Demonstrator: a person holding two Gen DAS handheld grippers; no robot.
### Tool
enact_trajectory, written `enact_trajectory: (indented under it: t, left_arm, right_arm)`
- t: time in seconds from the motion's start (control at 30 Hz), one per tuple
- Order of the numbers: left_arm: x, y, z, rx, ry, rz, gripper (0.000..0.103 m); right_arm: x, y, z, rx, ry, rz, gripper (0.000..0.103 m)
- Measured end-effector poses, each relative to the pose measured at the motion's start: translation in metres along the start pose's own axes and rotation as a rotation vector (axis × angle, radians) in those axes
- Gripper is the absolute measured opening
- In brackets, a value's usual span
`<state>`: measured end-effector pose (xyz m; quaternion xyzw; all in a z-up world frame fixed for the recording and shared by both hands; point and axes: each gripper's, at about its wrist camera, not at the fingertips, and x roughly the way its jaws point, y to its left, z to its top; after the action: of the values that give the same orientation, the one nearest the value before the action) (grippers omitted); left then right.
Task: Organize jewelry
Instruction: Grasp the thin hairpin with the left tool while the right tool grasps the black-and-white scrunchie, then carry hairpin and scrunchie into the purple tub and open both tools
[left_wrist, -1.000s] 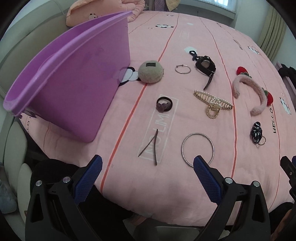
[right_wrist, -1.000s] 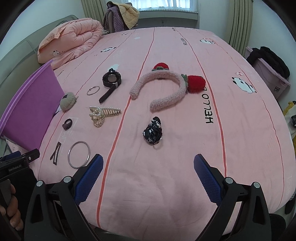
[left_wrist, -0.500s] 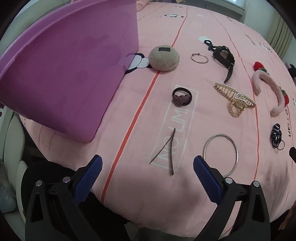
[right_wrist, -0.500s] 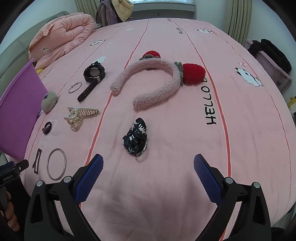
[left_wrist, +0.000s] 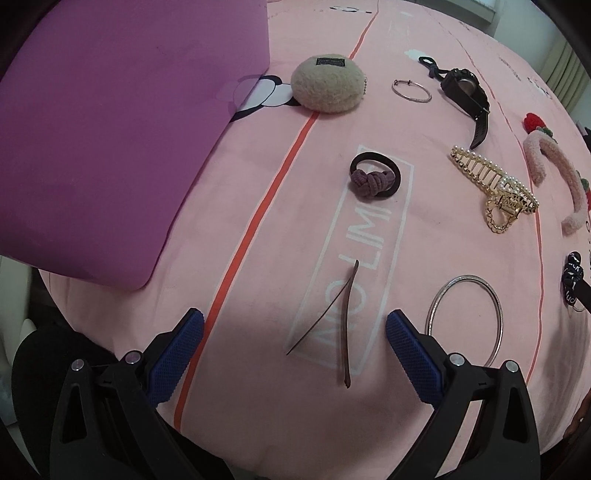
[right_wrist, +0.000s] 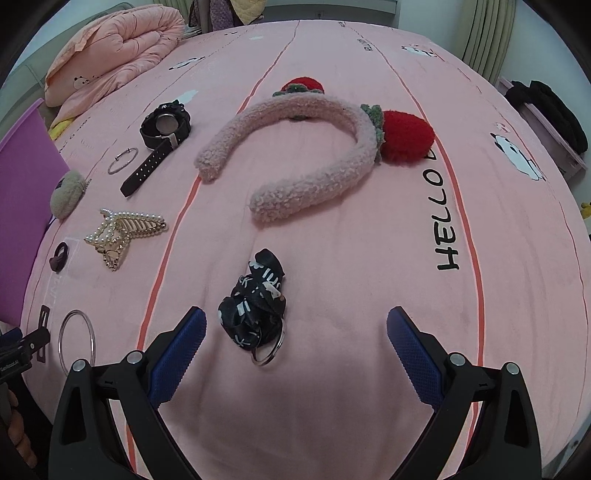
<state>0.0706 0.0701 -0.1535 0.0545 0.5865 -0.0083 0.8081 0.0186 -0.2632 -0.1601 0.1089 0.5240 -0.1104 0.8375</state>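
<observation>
My left gripper (left_wrist: 293, 332) is open, low over a thin brown hair clip (left_wrist: 341, 314) that lies between its fingers on the pink bedspread. A silver bangle (left_wrist: 464, 317) lies just right of it, a purple knotted hair tie (left_wrist: 373, 177) farther ahead. My right gripper (right_wrist: 295, 332) is open, with a black printed scrunchie on a key ring (right_wrist: 256, 306) just ahead of its left finger. Beyond lie a fluffy pink headband with red pompoms (right_wrist: 314, 155), a pearl claw clip (right_wrist: 123, 230), a black watch (right_wrist: 164, 127) and a thin hoop (right_wrist: 122, 160).
A purple plastic tub (left_wrist: 110, 129) stands at the left of the bed, close to a beige felt pouch (left_wrist: 327, 86). A folded pink quilt (right_wrist: 110, 59) lies at the far left. A dark garment on a pink box (right_wrist: 550, 110) sits right of the bed.
Both grippers have moved forward and lower toward the bed. The hair clip now sits between my left fingers, and the scrunchie has come close to my right ones. Both remain open.
</observation>
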Motion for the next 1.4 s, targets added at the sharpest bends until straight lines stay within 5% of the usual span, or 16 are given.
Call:
enact_trajectory:
  t: [0.27, 0.67, 0.87, 1.0, 1.1, 1.4]
  left_arm:
    - [0.012, -0.007, 0.001, 0.016, -0.003, 0.011, 0.098]
    - [0.026, -0.007, 0.002, -0.015, -0.019, -0.020, 0.096]
    - [0.019, -0.011, -0.005, -0.012, -0.030, -0.037, 0.080]
    - [0.012, -0.013, -0.006, 0.000, -0.048, -0.039, 0.051]
    - [0.007, -0.021, -0.002, 0.017, -0.056, -0.043, 0.020]
    - [-0.029, 0.001, 0.000, -0.025, -0.128, -0.104, 0.013]
  right_arm:
    - [0.027, 0.008, 0.005, -0.036, 0.059, -0.041, 0.094]
    - [0.031, 0.014, -0.005, -0.066, 0.024, -0.065, 0.093]
    - [0.024, 0.021, -0.012, -0.088, 0.002, -0.058, 0.072]
    - [0.016, 0.024, -0.015, -0.094, -0.012, -0.038, 0.037]
    - [0.011, 0.027, -0.016, -0.098, -0.021, -0.035, 0.032]
    - [-0.015, 0.022, -0.019, -0.059, -0.054, 0.021, 0.030]
